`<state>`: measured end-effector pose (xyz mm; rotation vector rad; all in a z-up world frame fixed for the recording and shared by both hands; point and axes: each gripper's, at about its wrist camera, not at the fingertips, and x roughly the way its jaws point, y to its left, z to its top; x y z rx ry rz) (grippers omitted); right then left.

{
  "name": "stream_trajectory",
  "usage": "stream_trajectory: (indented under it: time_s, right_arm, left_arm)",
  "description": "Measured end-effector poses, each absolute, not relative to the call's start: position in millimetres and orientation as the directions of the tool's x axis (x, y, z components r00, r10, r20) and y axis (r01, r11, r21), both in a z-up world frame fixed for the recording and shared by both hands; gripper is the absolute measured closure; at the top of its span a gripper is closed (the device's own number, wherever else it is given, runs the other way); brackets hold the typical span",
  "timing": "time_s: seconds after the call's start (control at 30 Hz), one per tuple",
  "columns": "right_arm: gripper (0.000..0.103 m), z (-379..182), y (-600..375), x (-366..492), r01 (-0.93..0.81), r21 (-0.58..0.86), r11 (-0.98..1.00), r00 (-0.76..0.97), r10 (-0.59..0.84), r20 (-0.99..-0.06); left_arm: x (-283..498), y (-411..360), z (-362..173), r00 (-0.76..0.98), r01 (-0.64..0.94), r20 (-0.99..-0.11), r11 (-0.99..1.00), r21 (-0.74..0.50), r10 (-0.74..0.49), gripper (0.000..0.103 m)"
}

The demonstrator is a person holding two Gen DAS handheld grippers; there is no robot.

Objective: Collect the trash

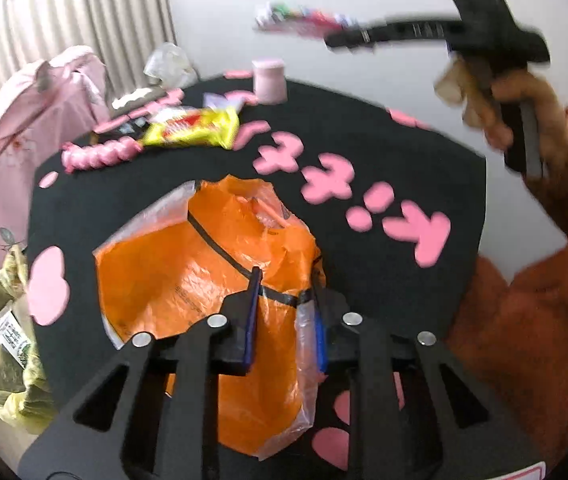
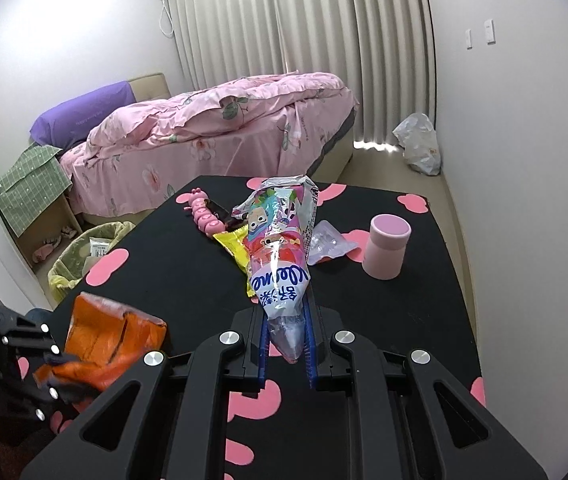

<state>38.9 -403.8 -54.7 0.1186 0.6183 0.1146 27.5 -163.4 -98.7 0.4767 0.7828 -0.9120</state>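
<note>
My left gripper (image 1: 285,280) is shut on an orange plastic bag (image 1: 188,264) and holds it over the black table (image 1: 383,152); the bag also shows low left in the right wrist view (image 2: 104,340). My right gripper (image 2: 287,312) is shut on a colourful snack wrapper (image 2: 280,248) held above the table; the left wrist view shows it blurred, high up (image 1: 303,20). A yellow wrapper (image 1: 192,128) lies at the table's far side, also seen under the held wrapper (image 2: 236,248). A clear plastic blister pack (image 2: 327,244) lies next to it.
A pink caterpillar toy (image 2: 204,212), a dark wrapper (image 2: 220,210) and a pink cup (image 2: 385,246) sit on the table. A bin with a yellow-green liner (image 2: 84,256) stands on the floor left of the table. A bed (image 2: 212,132) is behind; a white bag (image 2: 419,144) lies by the curtain.
</note>
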Motion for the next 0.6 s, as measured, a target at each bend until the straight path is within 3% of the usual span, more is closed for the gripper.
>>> stream_trajectory:
  time_s: [0.33,0.6]
  right_arm:
    - [0.088,-27.4,-360.2,50.3,-0.195,0.104,0.975,0.824,0.221,-0.522]
    - [0.088,-6.2,-305.0,75.3,-0.323,0.024,0.946,0.807,0.289,-0.515]
  left_arm:
    - [46.2,-135.9,-32.7,0.535,0.771,-0.618,0.632,0.078,-0.577,0.084]
    - [92.5,-50.4,2.6,0.658,0.602,-0.506,0.793,-0.089,-0.557,0.084]
